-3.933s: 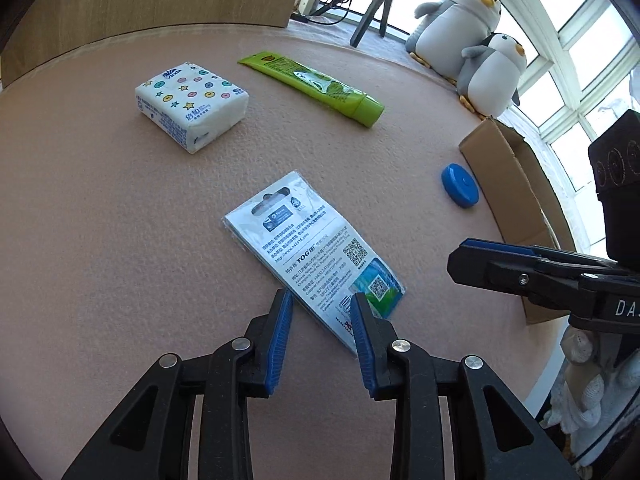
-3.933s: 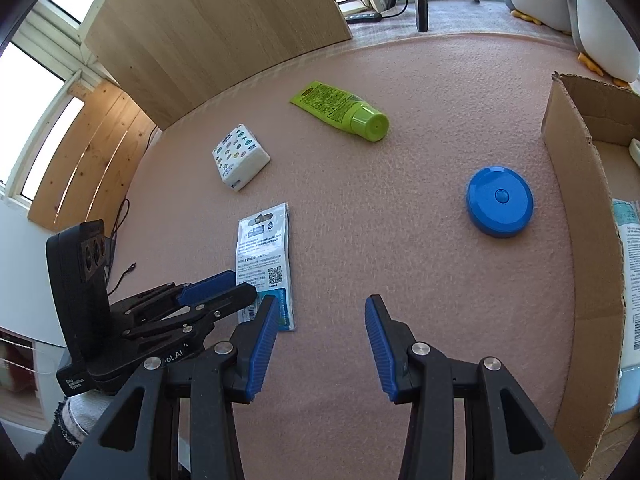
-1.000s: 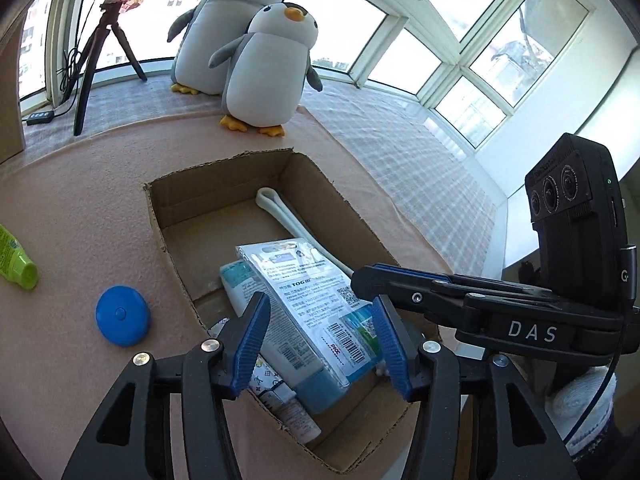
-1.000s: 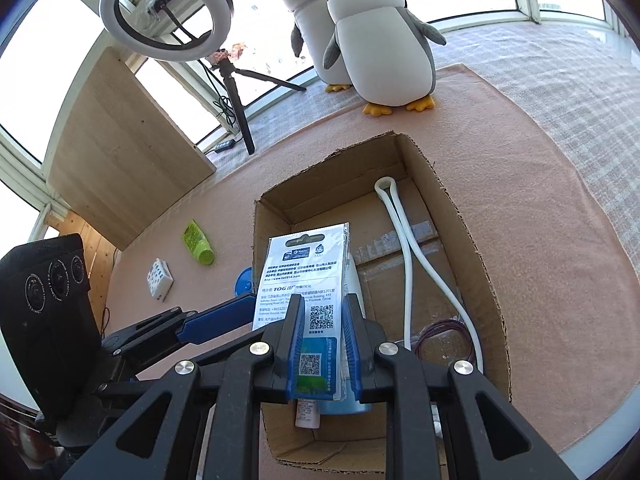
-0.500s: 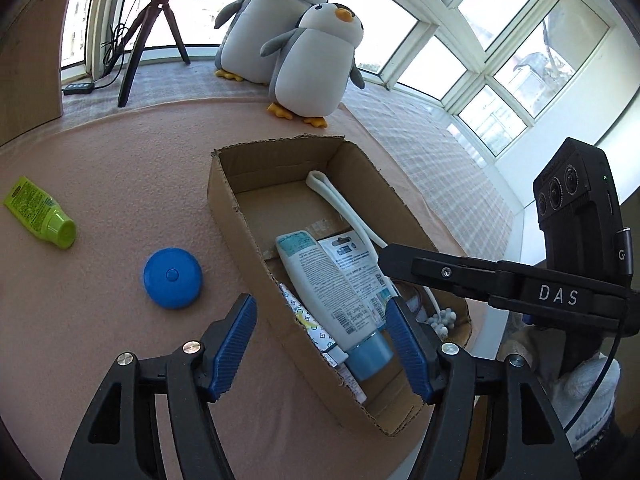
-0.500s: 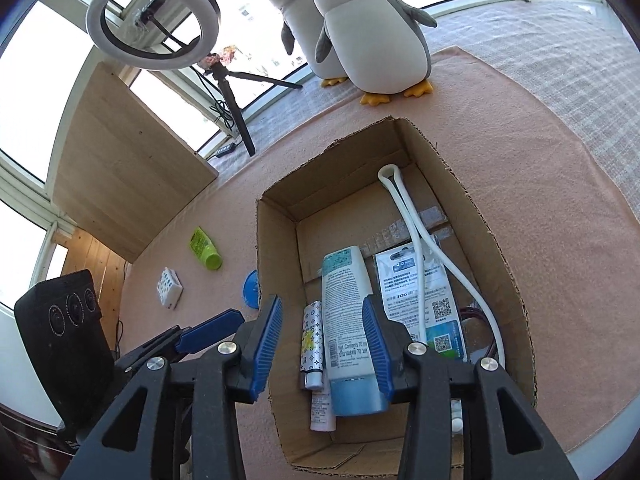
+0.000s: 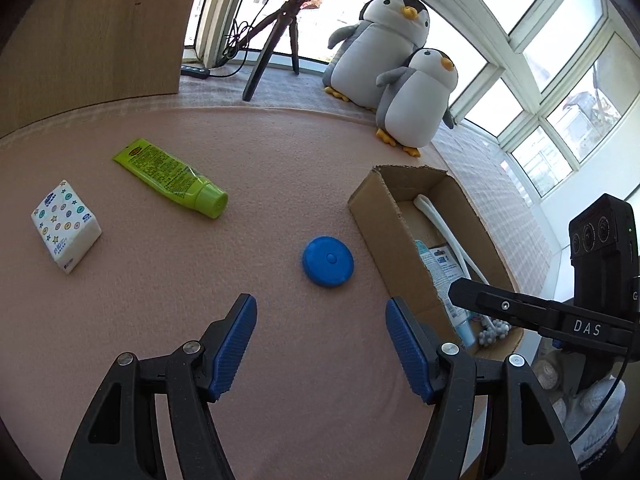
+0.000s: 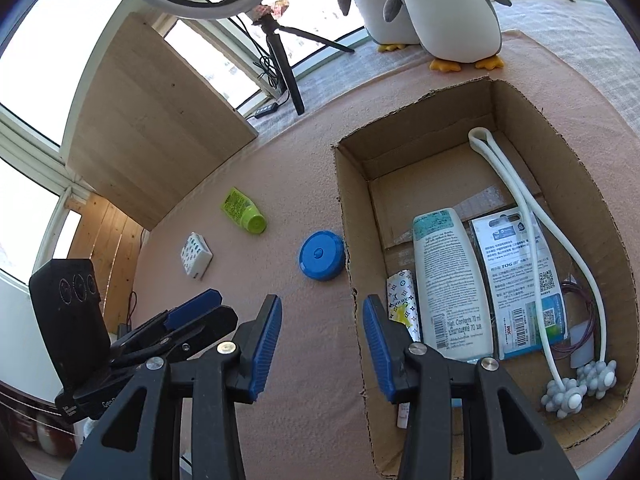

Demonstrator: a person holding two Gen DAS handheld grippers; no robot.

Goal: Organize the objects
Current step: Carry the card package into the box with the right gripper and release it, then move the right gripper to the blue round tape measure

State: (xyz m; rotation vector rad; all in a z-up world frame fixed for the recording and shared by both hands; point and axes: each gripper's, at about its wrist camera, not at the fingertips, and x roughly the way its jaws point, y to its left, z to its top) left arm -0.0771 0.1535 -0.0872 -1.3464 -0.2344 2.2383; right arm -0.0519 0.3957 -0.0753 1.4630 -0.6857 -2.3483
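- Since the earlier frames: the flat packet has left the right gripper and lies in the cardboard box; both tongs have swung left to the mat.
- Left gripper: wide apart, empty. Right: parted, empty.
- Blue disc sits just left of the box wall; green tube and tissue pack lie farther left.
- Risk: disc is low and smooth; pads may skid off or knock it into the wall.

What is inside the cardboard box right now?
The cardboard box holds a white lotion tube, a flat printed packet, a white massage stick, a small patterned tube and purple wire. Anything beneath them is covered.
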